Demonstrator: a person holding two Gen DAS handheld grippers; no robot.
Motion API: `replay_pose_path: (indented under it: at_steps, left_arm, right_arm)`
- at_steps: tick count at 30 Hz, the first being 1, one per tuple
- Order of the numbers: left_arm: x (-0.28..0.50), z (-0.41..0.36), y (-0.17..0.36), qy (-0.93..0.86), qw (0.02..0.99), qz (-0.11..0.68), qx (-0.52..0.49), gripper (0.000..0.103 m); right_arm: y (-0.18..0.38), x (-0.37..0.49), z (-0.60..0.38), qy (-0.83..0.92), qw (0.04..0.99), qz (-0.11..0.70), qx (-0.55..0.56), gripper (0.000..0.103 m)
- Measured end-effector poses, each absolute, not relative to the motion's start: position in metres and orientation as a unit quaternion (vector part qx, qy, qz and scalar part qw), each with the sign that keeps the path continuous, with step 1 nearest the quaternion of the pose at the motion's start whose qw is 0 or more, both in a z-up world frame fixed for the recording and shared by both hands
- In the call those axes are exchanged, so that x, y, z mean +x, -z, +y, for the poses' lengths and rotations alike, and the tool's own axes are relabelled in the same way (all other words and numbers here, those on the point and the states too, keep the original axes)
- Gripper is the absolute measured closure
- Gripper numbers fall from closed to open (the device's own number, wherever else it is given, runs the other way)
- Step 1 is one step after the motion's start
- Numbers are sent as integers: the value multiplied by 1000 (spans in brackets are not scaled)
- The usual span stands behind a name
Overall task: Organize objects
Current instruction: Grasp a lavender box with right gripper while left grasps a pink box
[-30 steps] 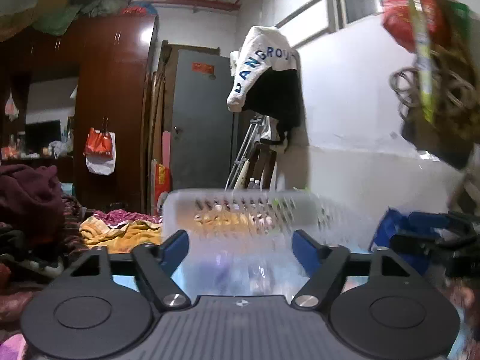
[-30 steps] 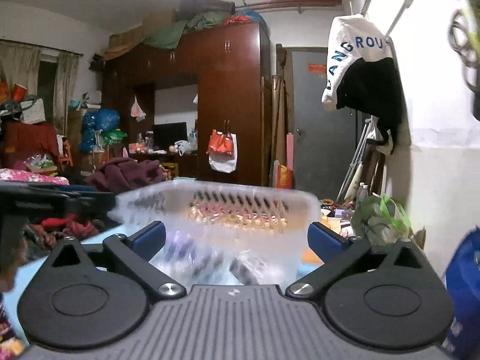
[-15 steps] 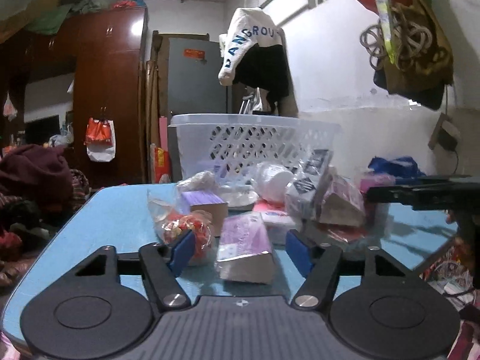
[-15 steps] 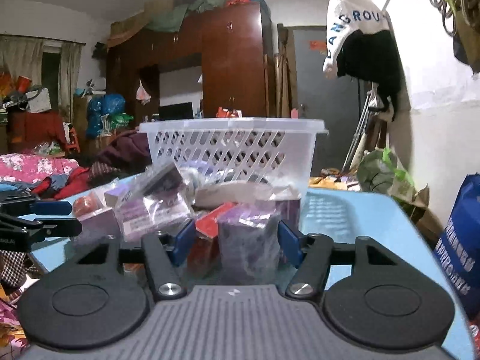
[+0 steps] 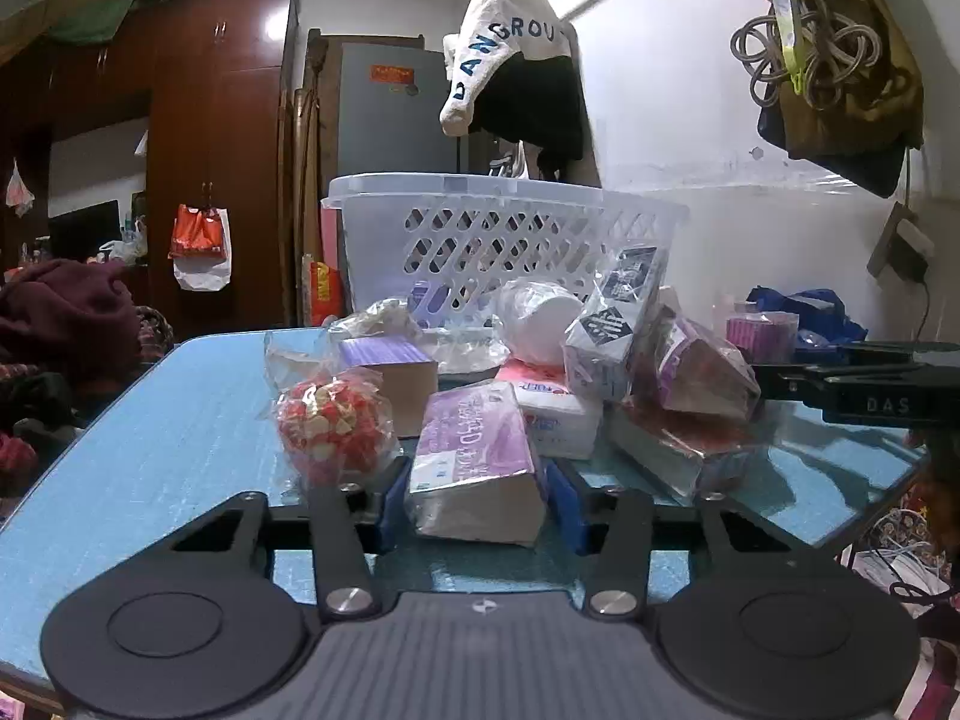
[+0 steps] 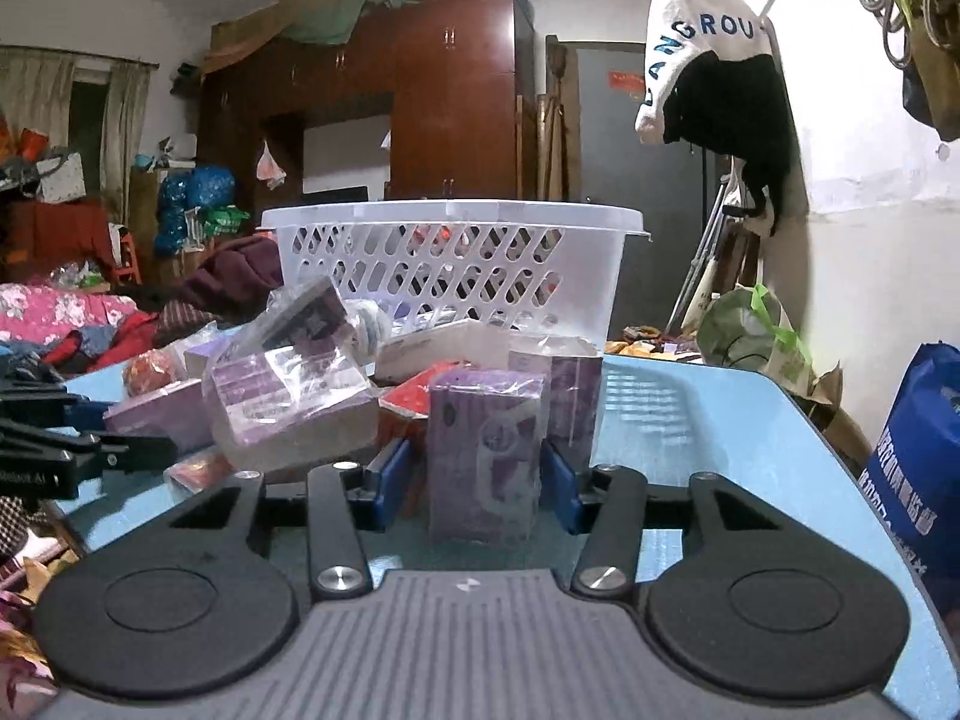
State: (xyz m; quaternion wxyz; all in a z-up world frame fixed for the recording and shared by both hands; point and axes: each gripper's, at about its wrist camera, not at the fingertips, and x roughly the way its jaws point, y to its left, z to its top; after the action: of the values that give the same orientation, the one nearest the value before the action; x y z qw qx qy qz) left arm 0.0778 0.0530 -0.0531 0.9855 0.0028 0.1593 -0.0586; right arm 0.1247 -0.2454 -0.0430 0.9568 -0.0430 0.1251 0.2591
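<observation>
left wrist view
left gripper (image 5: 477,498): low over the blue bench (image 5: 168,450), fingers (image 5: 393,501) spread on either side of a purple tissue pack (image 5: 474,468); blue pads sit just beside its sides, contact can't be confirmed, so spread, not clamped.
purple tissue pack: lies flat on the bench at the near edge of the pile, short end toward the camera.
pile: red-and-white candy bag (image 5: 330,420) just left of the pack; purple-topped box (image 5: 390,375) behind that bag; white-and-pink tissue pack (image 5: 555,408) touching the purple pack's far right corner; black-and-white pouch (image 5: 618,318) leaning upright behind it; white roll in plastic (image 5: 537,321) beside the pouch.
basket: white slotted laundry basket (image 5: 498,228) stands at the far end of the bench, behind the pile.
right gripper (image 5: 864,384): in from the right edge, side-on, level with the pile; finger state unreadable here.

right wrist view
right gripper (image 6: 477,480): fingers (image 6: 390,480) apart, straddling an upright purple wrapped pack (image 6: 486,456); small gaps show on both sides, no squeeze.
upright purple wrapped pack: stands on the bench, second purple pack (image 6: 570,396) right behind it.
clear-wrapped purple bundle (image 6: 288,402): tilted, just left of the fingers.
basket (image 6: 456,264): behind the pile, upright.
left gripper (image 6: 54,450): partly visible at the left edge.
blue bag (image 6: 918,456): off the bench's right side.
</observation>
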Motion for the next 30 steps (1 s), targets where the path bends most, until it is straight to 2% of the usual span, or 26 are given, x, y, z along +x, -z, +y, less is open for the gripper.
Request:
replay_pose_path:
  at_steps: [1, 5, 15, 21, 30]
  left_arm:
    - [77, 53, 54, 58, 986, 157, 3, 57]
    - [67, 53, 53, 62, 989, 134, 6, 57]
    - [64, 47, 55, 71, 989, 125, 23, 57]
    - [66, 48, 57, 70, 989, 128, 25, 56]
    - [62, 46, 58, 62, 991, 115, 27, 57]
  right_arm:
    - [44, 124, -246, -258, 957, 124, -42, 57]
    - [43, 115, -256, -258, 959, 112, -24, 59]
    - [41, 113, -266, -252, 960, 120, -21, 59]
    - [47, 115, -267, -255, 957, 134, -34, 54]
    - [45, 107, -277, -248, 959, 128, -39, 58]
